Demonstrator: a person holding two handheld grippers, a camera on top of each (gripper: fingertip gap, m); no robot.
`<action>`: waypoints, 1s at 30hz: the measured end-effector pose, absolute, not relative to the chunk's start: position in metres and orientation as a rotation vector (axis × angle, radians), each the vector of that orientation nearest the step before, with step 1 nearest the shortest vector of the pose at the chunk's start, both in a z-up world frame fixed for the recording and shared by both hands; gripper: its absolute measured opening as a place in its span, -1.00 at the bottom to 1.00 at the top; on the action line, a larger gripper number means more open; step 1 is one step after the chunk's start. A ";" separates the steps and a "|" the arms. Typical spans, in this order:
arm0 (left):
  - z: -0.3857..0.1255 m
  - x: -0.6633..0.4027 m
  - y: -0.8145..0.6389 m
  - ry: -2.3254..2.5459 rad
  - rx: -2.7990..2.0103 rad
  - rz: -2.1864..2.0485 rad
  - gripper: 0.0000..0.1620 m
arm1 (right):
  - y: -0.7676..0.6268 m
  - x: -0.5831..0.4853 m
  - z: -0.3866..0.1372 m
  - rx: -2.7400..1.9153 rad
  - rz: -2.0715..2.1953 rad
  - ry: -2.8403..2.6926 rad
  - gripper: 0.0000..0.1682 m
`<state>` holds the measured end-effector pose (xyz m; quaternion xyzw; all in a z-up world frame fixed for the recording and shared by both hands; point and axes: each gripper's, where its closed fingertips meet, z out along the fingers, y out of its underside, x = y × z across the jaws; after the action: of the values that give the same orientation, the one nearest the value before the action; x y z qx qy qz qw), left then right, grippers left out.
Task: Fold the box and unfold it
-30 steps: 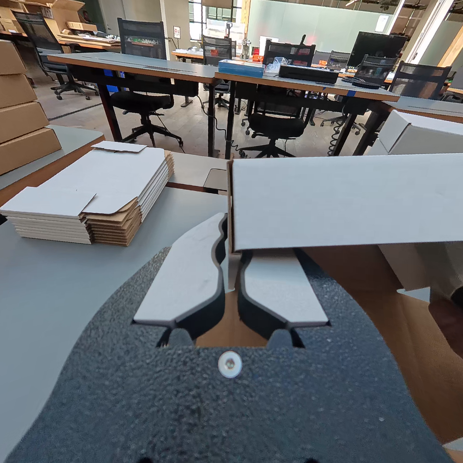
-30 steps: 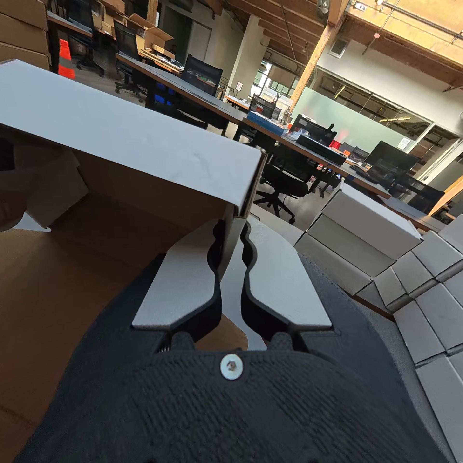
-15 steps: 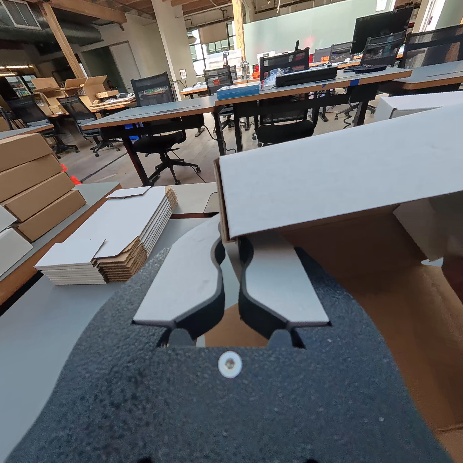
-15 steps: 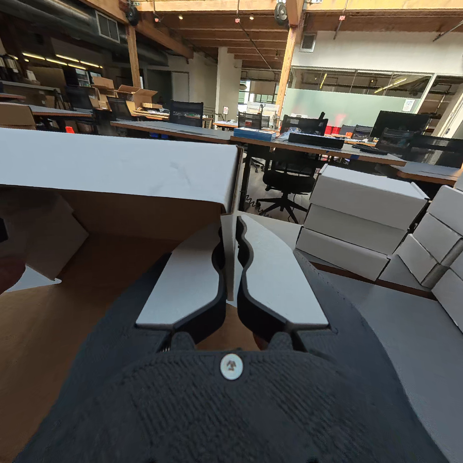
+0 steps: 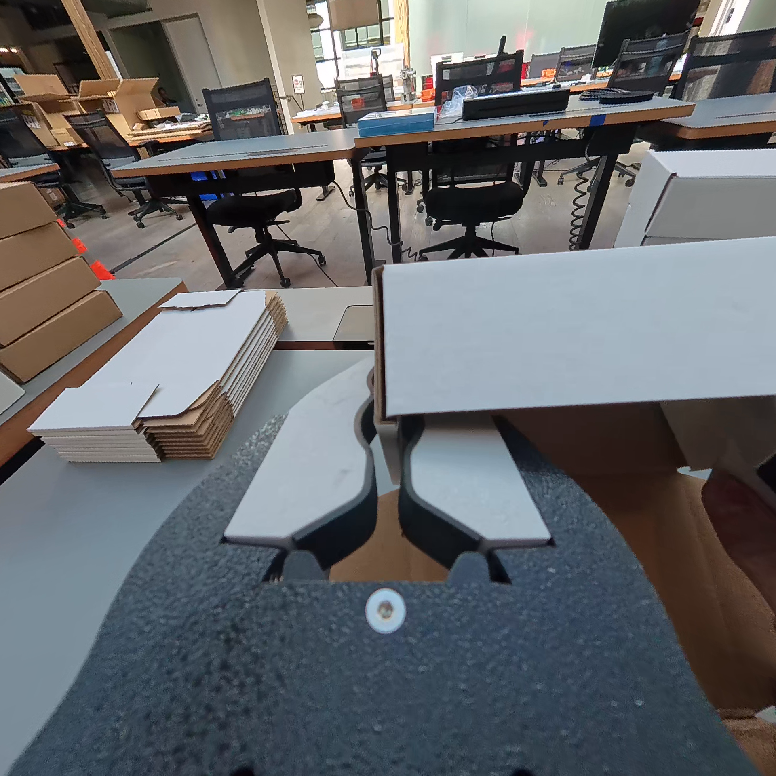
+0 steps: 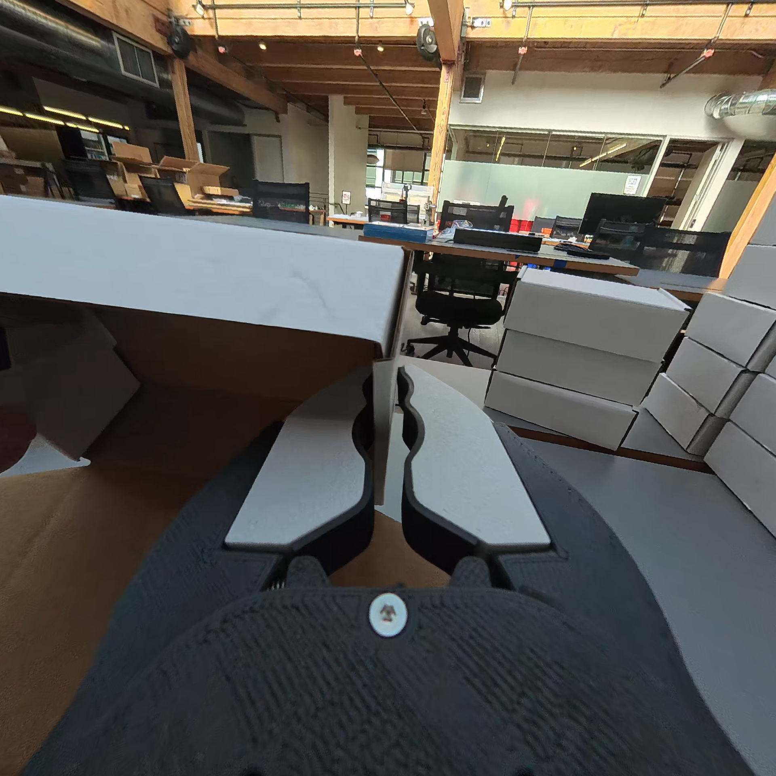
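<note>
While both tongs pinch the box, I log the bench from left to right.

Far left: brown cartons (image 5: 46,289) stacked at the bench edge, well apart from the work.

Flat blanks: stack of unfolded white blanks (image 5: 168,378) on the grey bench (image 5: 63,546), near my left side, likely the supply pile.

Left tongs (image 5: 388,445): narrow, closed onto the box's left side flap, which hangs down between them. I judge this keeps that end from swinging.

Box (image 5: 567,331): held up off the bench between the two tongs, white panel facing me, brown inside open below it. Half formed, not locked.

Right tongs (image 6: 384,420): narrow too, clamped on the right side flap (image 6: 383,441) just under the panel's corner. Holding both ends lets me hinge the long panel evenly.

Far right: finished white boxes (image 6: 588,348) stacked on the bench, near but not touching.

Step, my guess: folding the panel over the base; unfolding not yet started.

Risk: thin flap may slip or crease.
</note>
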<state>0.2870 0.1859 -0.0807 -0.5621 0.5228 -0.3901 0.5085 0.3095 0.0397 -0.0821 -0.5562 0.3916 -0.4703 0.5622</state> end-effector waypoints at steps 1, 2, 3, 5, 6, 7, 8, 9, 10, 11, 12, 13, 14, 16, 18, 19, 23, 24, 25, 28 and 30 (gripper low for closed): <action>-0.083 0.287 0.184 1.271 -1.364 -0.952 -0.94 | 0.038 0.309 -0.082 -1.284 -1.108 0.924 -0.91; -0.086 0.288 0.183 1.283 -1.378 -0.958 -0.94 | 0.037 0.309 -0.085 -1.280 -1.121 0.932 -0.91; -0.089 0.288 0.183 1.289 -1.386 -0.959 -0.94 | 0.036 0.308 -0.086 -1.290 -1.141 0.933 -0.92; -0.097 0.289 0.184 1.282 -1.411 -0.986 -0.94 | 0.036 0.306 -0.085 -1.327 -1.209 0.919 -0.93; -0.100 0.289 0.186 1.272 -1.425 -1.000 -0.93 | 0.038 0.306 -0.084 -1.345 -1.235 0.910 -0.93; -0.103 0.290 0.187 1.263 -1.435 -1.009 -0.93 | 0.039 0.306 -0.083 -1.355 -1.246 0.908 -0.92; -0.104 0.290 0.188 1.254 -1.447 -1.019 -0.93 | 0.041 0.307 -0.085 -1.367 -1.235 0.913 -0.92; -0.105 0.291 0.189 1.253 -1.455 -1.036 -0.94 | 0.042 0.308 -0.086 -1.372 -1.216 0.919 -0.92; -0.106 0.291 0.189 1.256 -1.464 -1.058 -0.95 | 0.043 0.308 -0.086 -1.373 -1.215 0.909 -0.93; -0.107 0.291 0.190 1.256 -1.475 -1.075 -0.94 | 0.044 0.308 -0.084 -1.375 -1.228 0.887 -0.93; -0.108 0.292 0.193 1.254 -1.488 -1.083 -0.95 | 0.047 0.308 -0.086 -1.398 -1.225 0.876 -0.91; -0.110 0.293 0.197 1.253 -1.508 -1.086 -0.95 | 0.052 0.308 -0.090 -1.443 -1.206 0.870 -0.89; -0.112 0.295 0.200 1.255 -1.524 -1.095 -0.95 | 0.056 0.307 -0.092 -1.484 -1.195 0.847 -0.86; -0.114 0.298 0.208 1.266 -1.543 -1.087 -0.94 | 0.066 0.303 -0.087 -1.516 -1.154 0.761 -0.71; -0.110 0.301 0.221 1.286 -1.513 -1.026 -0.94 | 0.077 0.290 -0.075 -1.528 -1.063 0.665 -0.43; -0.106 0.304 0.228 1.300 -1.496 -1.004 -0.94 | 0.078 0.283 -0.068 -1.531 -1.025 0.626 -0.31; -0.083 0.317 0.244 1.422 -1.394 -0.943 -0.94 | 0.062 0.256 -0.040 -1.499 -0.819 0.556 -0.11; -0.080 0.320 0.242 1.493 -1.363 -0.934 -0.94 | 0.054 0.252 -0.036 -1.490 -0.781 0.553 -0.08; -0.076 0.324 0.238 1.572 -1.313 -0.934 -0.94 | 0.045 0.249 -0.034 -1.485 -0.749 0.551 -0.04; -0.069 0.327 0.215 1.849 -1.149 -0.912 -0.94 | 0.018 0.248 -0.040 -1.519 -0.732 0.546 0.05; -0.070 0.324 0.196 2.085 -1.033 -0.853 -0.94 | 0.004 0.249 -0.047 -1.545 -0.751 0.529 0.09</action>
<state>0.3236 0.1960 -0.0703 -0.3940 0.7956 -0.3254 0.3255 0.2485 0.0040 -0.0473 -0.6728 0.2302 -0.3270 0.6224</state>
